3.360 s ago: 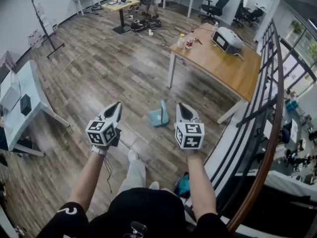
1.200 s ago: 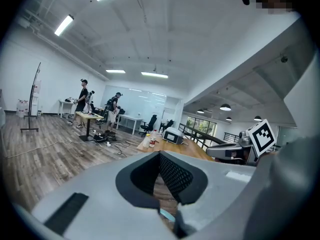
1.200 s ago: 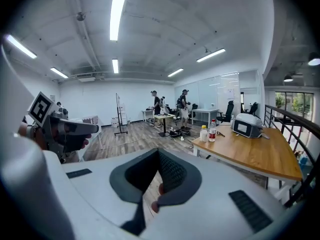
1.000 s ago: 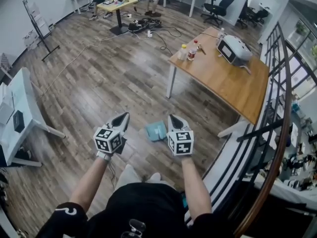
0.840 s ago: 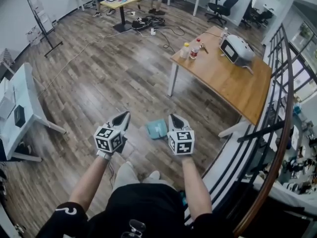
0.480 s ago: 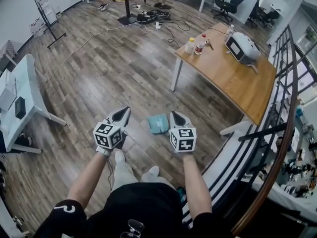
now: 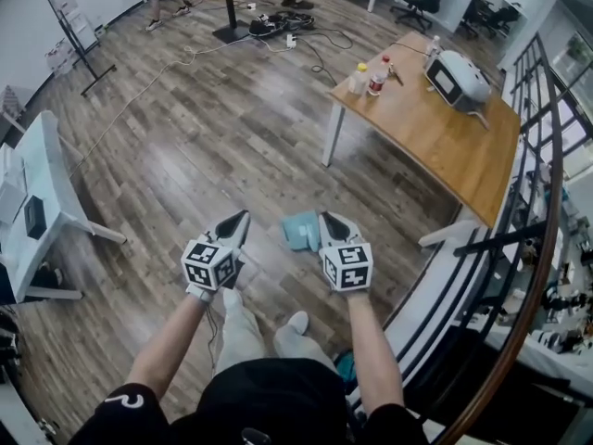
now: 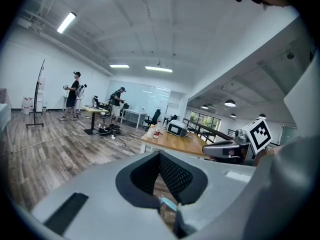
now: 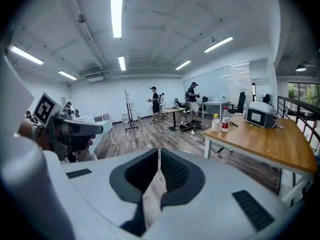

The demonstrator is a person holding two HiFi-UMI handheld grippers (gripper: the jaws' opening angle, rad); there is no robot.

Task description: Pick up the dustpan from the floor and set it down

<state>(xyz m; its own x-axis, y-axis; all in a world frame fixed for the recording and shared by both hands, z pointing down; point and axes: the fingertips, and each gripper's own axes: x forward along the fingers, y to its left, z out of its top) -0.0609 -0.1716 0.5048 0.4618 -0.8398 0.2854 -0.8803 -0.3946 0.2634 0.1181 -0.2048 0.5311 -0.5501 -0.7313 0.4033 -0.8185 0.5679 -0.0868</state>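
Lower now, left gripper [image 7: 241, 216] and right gripper [image 7: 325, 218], both closed empty, flank the dustpan [image 7: 300, 231] on open floor [image 7: 232, 137].

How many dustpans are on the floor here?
1. The teal dustpan lies on the wood floor, between the left gripper and right gripper; tables could hide others.

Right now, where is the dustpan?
In the head view, the teal dustpan lies on the wood floor just ahead of and between the left claw and right claw, nearer the right, short of the wooden table.
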